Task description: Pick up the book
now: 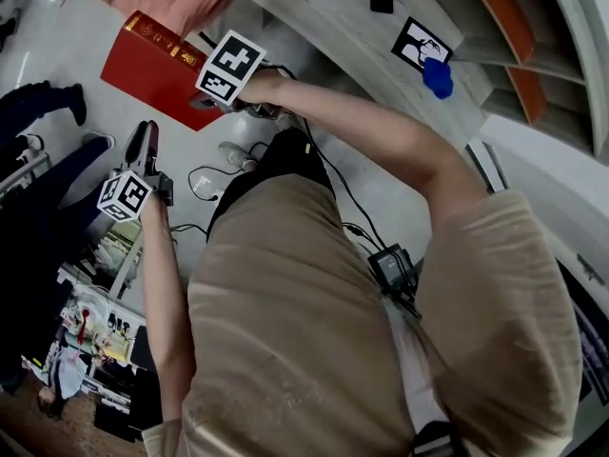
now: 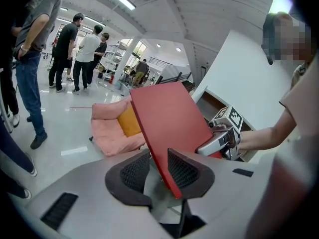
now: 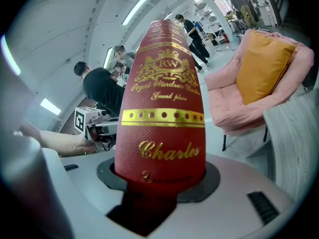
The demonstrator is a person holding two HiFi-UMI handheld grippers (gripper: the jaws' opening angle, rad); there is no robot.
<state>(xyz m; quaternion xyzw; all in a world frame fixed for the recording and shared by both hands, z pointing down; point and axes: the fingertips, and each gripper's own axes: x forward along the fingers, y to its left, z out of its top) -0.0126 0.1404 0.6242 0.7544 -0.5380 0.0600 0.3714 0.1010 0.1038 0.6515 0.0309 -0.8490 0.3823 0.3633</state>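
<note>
The pick-up looks as good as done. The thick red hardback book with gold lettering (image 1: pixel 152 69) hangs in the air over the pale glossy floor (image 1: pixel 57 41), clear of the grey wood-grain counter (image 1: pixel 324 12). The right tool (image 1: pixel 195 93) is clenched on it at the spine end. The left tool (image 1: pixel 143 133) sits lower and just beside the book's bottom corner with its jaws apart, grasping nothing.

My reading is that the remaining step is to steady the book. The next move calls for a firm right-hand grip, since a heavy volume held by one end will want to swing. The left tool could then close on the free edge.

The right gripper view shows the embossed spine (image 3: pixel 162 113) filling the gap between the pads, which the other views miss. It also shows a pink armchair (image 3: pixel 234 108) with an orange cushion (image 3: pixel 264 66) behind.

The left gripper view shows the plain red cover (image 2: pixel 169 118) edge-on, running down into the gap between its own open pads. They do not seem to press on the cover, though contact is hard to judge there. Only the head view shows the book off the counter.
</note>
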